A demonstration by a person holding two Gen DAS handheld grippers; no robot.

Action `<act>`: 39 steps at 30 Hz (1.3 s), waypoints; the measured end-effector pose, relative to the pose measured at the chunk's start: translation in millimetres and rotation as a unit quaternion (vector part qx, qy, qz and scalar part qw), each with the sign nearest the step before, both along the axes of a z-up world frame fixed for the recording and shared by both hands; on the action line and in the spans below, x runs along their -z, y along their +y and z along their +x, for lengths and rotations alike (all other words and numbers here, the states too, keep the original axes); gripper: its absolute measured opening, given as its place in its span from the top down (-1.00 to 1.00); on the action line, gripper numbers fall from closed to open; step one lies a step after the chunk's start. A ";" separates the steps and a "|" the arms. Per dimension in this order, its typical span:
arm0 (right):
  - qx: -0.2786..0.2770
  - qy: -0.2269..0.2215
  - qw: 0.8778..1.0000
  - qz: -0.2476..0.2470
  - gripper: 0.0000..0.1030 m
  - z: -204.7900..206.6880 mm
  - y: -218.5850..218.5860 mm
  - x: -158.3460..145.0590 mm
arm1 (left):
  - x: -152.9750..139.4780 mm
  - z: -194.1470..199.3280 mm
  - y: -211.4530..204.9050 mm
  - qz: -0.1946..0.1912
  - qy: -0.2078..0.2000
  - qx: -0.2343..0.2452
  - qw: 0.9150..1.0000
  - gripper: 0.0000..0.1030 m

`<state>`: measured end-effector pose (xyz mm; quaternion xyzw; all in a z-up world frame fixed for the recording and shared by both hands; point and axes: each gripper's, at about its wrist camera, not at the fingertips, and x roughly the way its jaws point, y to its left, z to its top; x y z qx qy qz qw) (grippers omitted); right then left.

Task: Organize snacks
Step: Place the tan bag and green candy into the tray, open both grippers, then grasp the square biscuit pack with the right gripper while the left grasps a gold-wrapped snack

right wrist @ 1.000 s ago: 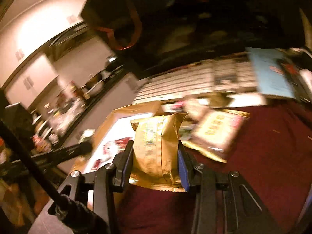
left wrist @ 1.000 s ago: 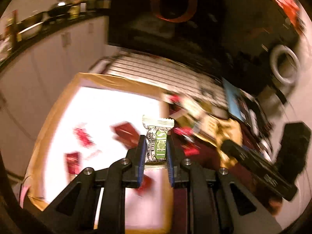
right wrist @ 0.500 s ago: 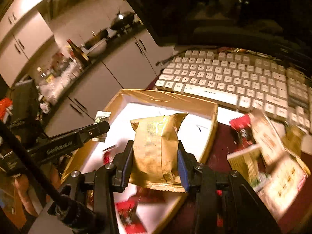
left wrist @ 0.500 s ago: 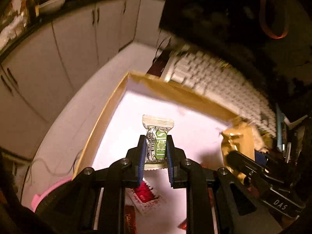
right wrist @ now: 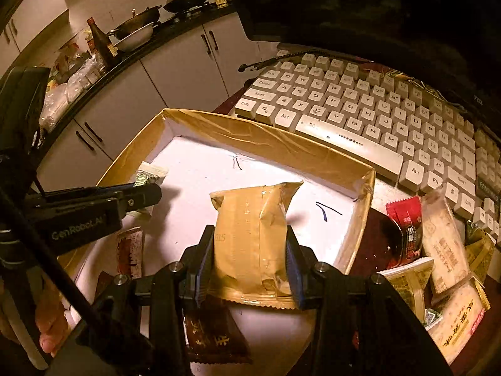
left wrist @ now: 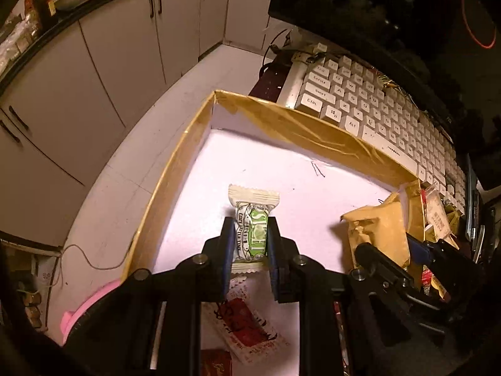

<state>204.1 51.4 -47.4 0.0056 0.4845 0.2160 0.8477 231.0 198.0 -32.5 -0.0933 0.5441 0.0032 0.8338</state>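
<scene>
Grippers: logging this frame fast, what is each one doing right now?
Left gripper: closed on the green-and-white candy.
Right gripper: closed on the gold snack packet.

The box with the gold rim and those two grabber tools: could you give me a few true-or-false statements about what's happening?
1. The left gripper holds a small green-and-white candy between its fingers. True.
2. The right gripper is open and holds nothing. False: it is shut on a gold snack packet.
3. The gold-rimmed box sits beside a white keyboard. True.
4. The box holds no snacks. False: a red-and-white packet lies on its white floor.
5. Both held snacks are above the box. True.
</scene>
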 end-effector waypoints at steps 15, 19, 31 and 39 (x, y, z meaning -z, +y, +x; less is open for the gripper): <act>0.044 -0.094 0.985 0.136 -0.34 -80.5 -67.7 -51.5 | -63.6 -82.3 -38.1 0.011 -0.129 0.028 0.991 -0.60; 0.069 -0.086 0.979 0.170 -0.34 -110.7 -114.8 -45.8 | -68.9 -112.4 -74.8 -0.001 -0.138 0.073 0.988 -0.64; 0.210 -0.014 0.969 0.133 -0.31 -99.5 -202.4 -3.6 | -64.4 -153.7 -144.5 -0.011 -0.129 0.143 0.981 -0.64; 0.259 0.014 0.962 0.082 -0.30 -73.0 -204.9 11.8 | -58.5 -160.0 -137.1 -0.008 -0.127 0.140 0.982 -0.64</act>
